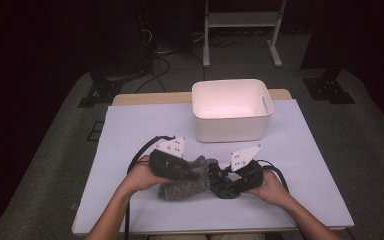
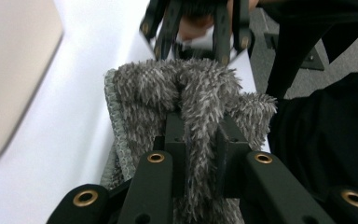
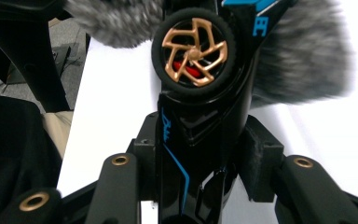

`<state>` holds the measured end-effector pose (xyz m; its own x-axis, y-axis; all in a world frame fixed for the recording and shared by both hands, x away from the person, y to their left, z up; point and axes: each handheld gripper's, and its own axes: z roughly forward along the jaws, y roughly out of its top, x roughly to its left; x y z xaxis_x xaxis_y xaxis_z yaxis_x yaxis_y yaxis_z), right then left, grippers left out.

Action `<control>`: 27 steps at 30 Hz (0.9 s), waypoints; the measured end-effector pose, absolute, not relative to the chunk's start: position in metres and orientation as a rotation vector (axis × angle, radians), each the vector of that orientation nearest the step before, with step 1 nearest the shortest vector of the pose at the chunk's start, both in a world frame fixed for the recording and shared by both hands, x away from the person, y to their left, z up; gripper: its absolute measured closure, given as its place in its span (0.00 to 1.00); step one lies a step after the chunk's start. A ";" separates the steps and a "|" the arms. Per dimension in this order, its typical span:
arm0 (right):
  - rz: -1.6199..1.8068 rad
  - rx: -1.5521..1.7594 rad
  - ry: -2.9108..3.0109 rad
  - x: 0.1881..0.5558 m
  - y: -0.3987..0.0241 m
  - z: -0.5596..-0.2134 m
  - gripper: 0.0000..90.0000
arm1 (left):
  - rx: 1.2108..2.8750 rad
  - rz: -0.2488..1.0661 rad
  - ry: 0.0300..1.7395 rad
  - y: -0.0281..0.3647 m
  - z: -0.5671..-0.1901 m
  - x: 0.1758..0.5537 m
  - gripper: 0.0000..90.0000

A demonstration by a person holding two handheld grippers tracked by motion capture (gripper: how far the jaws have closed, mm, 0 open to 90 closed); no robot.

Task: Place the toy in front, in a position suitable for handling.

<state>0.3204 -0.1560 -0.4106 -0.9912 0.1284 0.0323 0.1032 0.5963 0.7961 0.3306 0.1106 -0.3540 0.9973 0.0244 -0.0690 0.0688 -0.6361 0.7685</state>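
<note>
On the table (image 1: 130, 200), short of the white bin (image 1: 231, 111), our left gripper (image 2: 200, 154) pinches the grey cloth (image 2: 186, 93) and our right gripper (image 3: 200, 163) clamps the toy car (image 3: 200, 93). Hard wiping could twist the car loose.

Lighting, high view: bright overhead light confined to the tabletop (image 1: 130, 130); surroundings beyond its far edge and both side edges fall to near black. White bin (image 1: 232, 110) near the far edge glows inside, slightly overexposed with a pinkish cast. Shadows under the hands short and soft. Overall image soft, low in detail.

Left gripper view: grey fleecy cloth (image 2: 191, 93) sharp at centre; pale bin wall at the upper left corner blurred; white surface washed out.

Right gripper view: black toy car (image 3: 200, 116) with gold wheel crisp, gloss reflections on its body; cloth behind blurred; tabletop at right blown to plain white; left side dark.
</note>
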 end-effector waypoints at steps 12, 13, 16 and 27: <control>1.404 0.209 2.748 0.319 -0.152 -0.408 0.62 | 2.238 -0.066 0.061 0.112 -0.348 0.332 0.87; 1.408 0.209 2.748 0.320 -0.149 -0.408 0.62 | 2.234 -0.053 0.059 0.115 -0.344 0.332 0.87; 1.450 0.198 2.744 0.322 -0.139 -0.408 0.62 | 2.222 -0.049 0.065 0.121 -0.339 0.330 0.87; 1.377 0.193 2.778 0.322 -0.143 -0.404 0.61 | 2.210 -0.100 0.045 0.114 -0.349 0.330 0.87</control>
